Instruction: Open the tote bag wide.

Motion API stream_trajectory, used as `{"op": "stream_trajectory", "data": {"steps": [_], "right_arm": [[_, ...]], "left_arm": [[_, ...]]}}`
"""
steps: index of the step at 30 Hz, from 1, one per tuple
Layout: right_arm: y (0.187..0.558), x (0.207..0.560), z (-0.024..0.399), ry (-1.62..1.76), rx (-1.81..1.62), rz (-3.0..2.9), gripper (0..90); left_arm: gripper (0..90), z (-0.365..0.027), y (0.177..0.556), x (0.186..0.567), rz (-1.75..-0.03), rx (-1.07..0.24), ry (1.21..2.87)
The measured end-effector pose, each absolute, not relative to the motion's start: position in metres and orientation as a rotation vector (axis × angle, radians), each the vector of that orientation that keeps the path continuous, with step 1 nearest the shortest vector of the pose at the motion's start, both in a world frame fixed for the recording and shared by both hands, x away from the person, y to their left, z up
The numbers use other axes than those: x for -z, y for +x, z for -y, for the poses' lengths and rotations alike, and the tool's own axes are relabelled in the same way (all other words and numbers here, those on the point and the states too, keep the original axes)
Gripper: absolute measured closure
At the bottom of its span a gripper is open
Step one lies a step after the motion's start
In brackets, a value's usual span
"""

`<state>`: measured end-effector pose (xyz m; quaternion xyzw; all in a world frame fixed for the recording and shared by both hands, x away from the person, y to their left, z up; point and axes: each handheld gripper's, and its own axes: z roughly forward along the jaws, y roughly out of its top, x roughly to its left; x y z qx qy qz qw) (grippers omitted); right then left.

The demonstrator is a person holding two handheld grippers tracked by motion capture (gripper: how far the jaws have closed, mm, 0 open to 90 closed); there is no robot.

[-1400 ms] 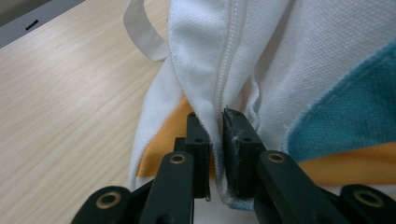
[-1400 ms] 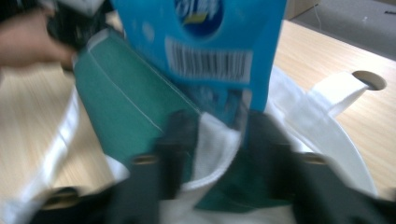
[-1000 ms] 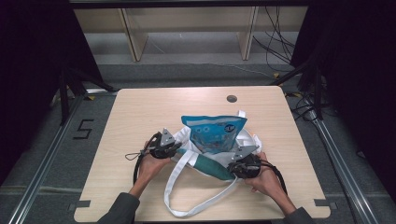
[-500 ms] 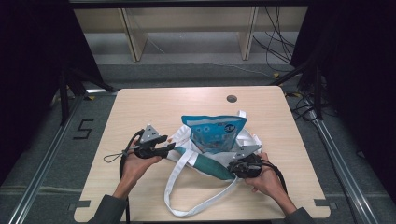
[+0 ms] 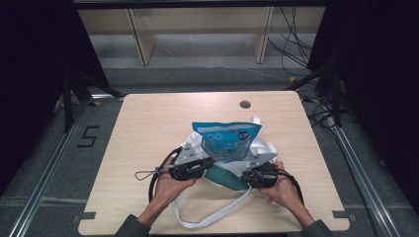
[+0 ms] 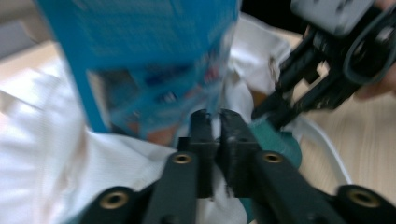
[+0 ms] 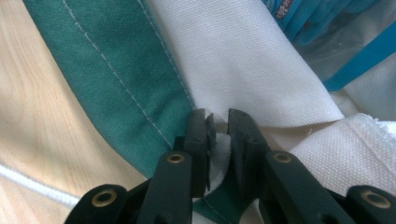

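So the white and green tote bag (image 5: 225, 170) sits near the front middle of the table (image 5: 148, 118), with a blue snack pouch (image 5: 228, 140) poking out of it. The left gripper (image 6: 213, 122) has just snapped closed, pinching white bag cloth. The right gripper (image 7: 217, 120) is clamped on the bag's rim.

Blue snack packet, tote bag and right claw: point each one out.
Blue snack packet (image 5: 227, 138), high view, on its printed front.
Tote bag (image 7: 233, 56), right gripper view, on the white canvas panel.
Right claw (image 7: 217, 119), right gripper view, midway between its fingertips.
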<state>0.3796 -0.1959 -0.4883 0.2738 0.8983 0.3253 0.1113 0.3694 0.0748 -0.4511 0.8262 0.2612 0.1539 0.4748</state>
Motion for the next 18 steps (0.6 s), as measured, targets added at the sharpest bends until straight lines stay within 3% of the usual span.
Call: {"op": "stream_trajectory", "data": {"steps": [7,11,13,18], "right_arm": [[0.378,0.487,0.194,0.774,-0.943,-2.638,78.8],[0.376,0.487,0.191,0.795,-0.939,-2.637,76.9],[0.376,0.483,0.193,0.816,-0.968,-2.643,71.3],[0.378,0.434,0.211,0.798,-1.163,-2.498,66.9]], "left_arm": [[89.7,-0.073,0.382,0.512,-0.675,-0.454,2.221],[89.7,-0.072,0.381,0.511,-0.672,-0.466,2.226],[89.7,-0.073,0.381,0.509,-0.68,-0.458,2.232],[89.3,-0.071,0.378,0.505,-0.658,-0.476,2.237]]}}
